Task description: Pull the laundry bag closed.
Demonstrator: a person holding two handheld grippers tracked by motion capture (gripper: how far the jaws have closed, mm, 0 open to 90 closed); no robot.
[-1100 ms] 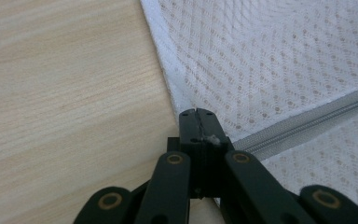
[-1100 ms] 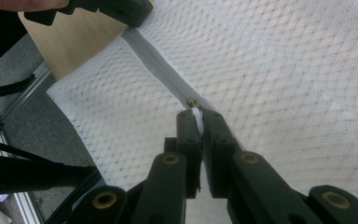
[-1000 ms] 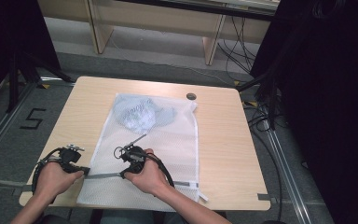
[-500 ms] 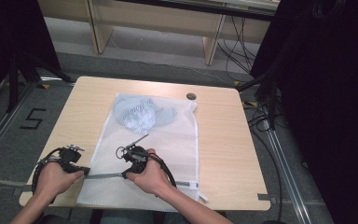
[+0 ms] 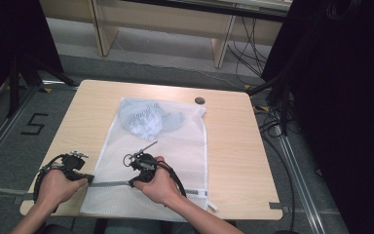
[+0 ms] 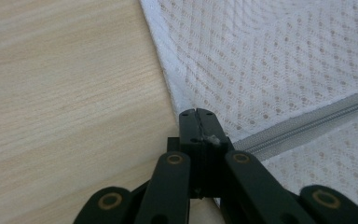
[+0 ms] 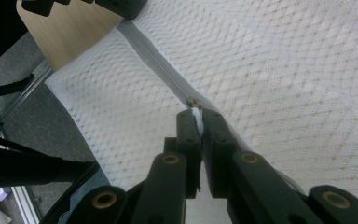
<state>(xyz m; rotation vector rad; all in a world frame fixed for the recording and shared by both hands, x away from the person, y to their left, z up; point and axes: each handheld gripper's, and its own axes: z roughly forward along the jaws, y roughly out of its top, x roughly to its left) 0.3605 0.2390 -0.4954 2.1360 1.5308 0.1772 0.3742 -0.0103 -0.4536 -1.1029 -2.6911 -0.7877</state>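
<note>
A white mesh laundry bag [image 5: 175,146] lies flat on the wooden table [image 5: 233,146], with a pale blue garment [image 5: 148,119] inside at its far end. A grey zipper [image 5: 112,184] runs across the near end. My left gripper [image 5: 89,179] is shut on the bag's left edge, where the zipper [image 6: 307,119] ends. In its own view the left gripper [image 6: 197,112] has its jaws pressed together over the hem. My right gripper [image 5: 133,182] is shut on the small white zipper pull [image 7: 196,115], part-way along the zipper [image 7: 154,60]. The right gripper [image 7: 196,112] pinches the tab upright.
A small dark round disc [image 5: 199,100] lies on the table beyond the bag's far right corner. The table's near edge is close under both hands. Grey floor with a painted "5" [image 5: 35,124] lies to the left, and black curtains and cables stand at the right.
</note>
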